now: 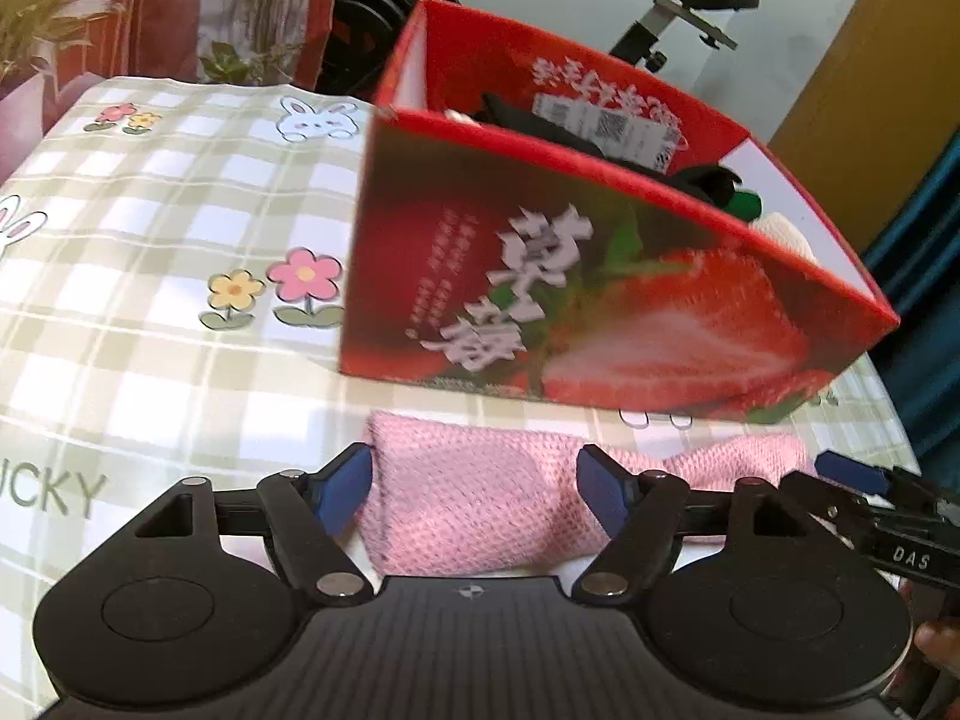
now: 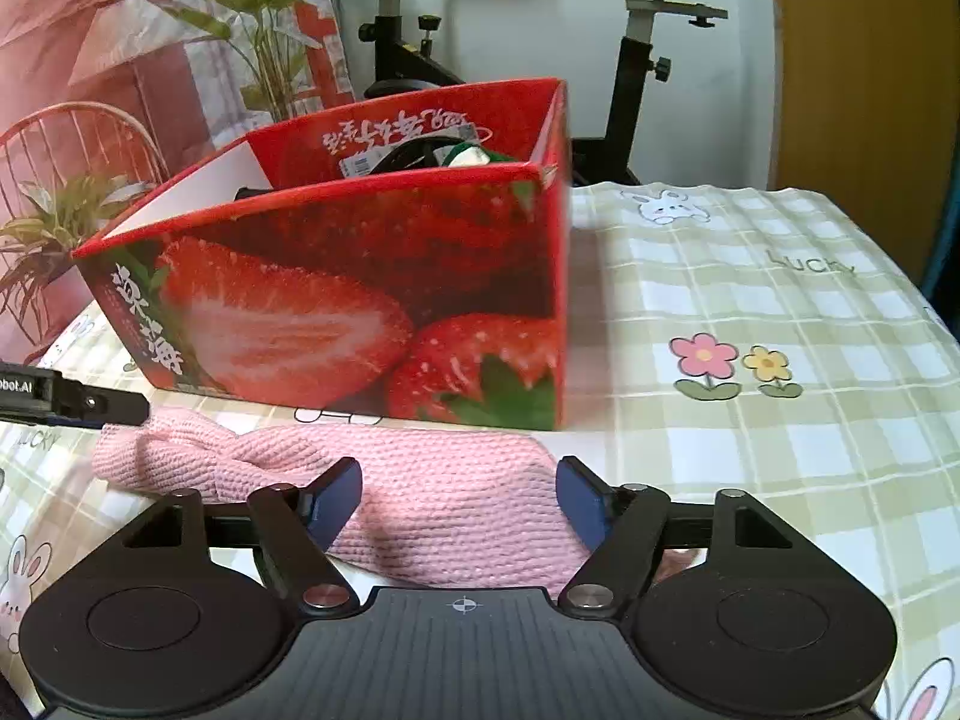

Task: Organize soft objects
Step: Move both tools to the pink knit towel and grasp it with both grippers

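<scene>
The pink sock (image 1: 480, 498) lies flat on the tabletop (image 1: 150, 360), just in front of the red box (image 1: 570, 300). The left gripper (image 1: 474, 492) has its jaws spread wide over the sock's broad end; the blue pads (image 1: 345, 489) flank the knit without pressing it. In that view the sock's narrow end runs toward 3 o'clock, where the other tool's tip shows. The right gripper (image 2: 459, 501) straddles the sock (image 2: 432, 516) too, jaws apart, pads (image 2: 336, 501) beside the fabric, not clamped. There the sock trails toward 9 o'clock, twisted midway. The box (image 2: 360, 300), printed with strawberries, stands at 12 o'clock, holding dark, green and cream soft items. The tabletop wears a checked cloth (image 2: 780, 330) with flowers and rabbits. Beyond stand an exercise bike (image 2: 648, 30), a plant (image 2: 258, 12) and a red-white curtain (image 1: 180, 0).
</scene>
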A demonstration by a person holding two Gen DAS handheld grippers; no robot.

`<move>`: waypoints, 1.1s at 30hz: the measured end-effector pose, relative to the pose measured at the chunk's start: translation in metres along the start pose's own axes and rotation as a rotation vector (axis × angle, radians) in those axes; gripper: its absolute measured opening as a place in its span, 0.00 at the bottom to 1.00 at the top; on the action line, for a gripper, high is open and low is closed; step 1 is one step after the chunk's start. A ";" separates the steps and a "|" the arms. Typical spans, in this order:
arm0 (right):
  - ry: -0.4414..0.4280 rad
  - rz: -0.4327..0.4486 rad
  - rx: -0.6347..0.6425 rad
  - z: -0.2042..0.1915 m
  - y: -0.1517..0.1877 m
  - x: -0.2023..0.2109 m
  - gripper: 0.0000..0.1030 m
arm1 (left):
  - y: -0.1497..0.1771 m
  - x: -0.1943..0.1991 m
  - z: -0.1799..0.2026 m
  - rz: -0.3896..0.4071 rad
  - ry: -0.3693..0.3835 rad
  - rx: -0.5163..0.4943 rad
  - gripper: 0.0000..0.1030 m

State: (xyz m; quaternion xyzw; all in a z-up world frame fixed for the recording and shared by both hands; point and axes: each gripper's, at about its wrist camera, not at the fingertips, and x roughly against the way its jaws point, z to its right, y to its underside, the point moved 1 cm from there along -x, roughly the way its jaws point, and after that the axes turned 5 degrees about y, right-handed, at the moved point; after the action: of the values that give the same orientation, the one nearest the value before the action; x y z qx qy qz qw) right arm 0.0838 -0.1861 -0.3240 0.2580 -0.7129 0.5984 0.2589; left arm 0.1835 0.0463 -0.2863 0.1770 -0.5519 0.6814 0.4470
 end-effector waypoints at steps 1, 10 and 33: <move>0.005 -0.004 -0.003 -0.001 0.000 -0.002 0.68 | 0.002 -0.003 0.001 -0.006 -0.002 -0.002 0.76; 0.022 -0.030 -0.025 -0.008 0.002 -0.016 0.75 | 0.014 -0.009 0.010 0.006 -0.021 -0.022 0.80; -0.110 -0.056 -0.049 -0.024 0.026 0.003 0.25 | 0.059 0.013 0.028 0.046 0.052 -0.027 0.32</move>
State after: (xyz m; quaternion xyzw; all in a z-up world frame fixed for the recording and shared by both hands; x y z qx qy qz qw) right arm 0.0658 -0.1584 -0.3368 0.3039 -0.7329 0.5584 0.2421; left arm 0.1222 0.0270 -0.3025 0.1404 -0.5531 0.6883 0.4480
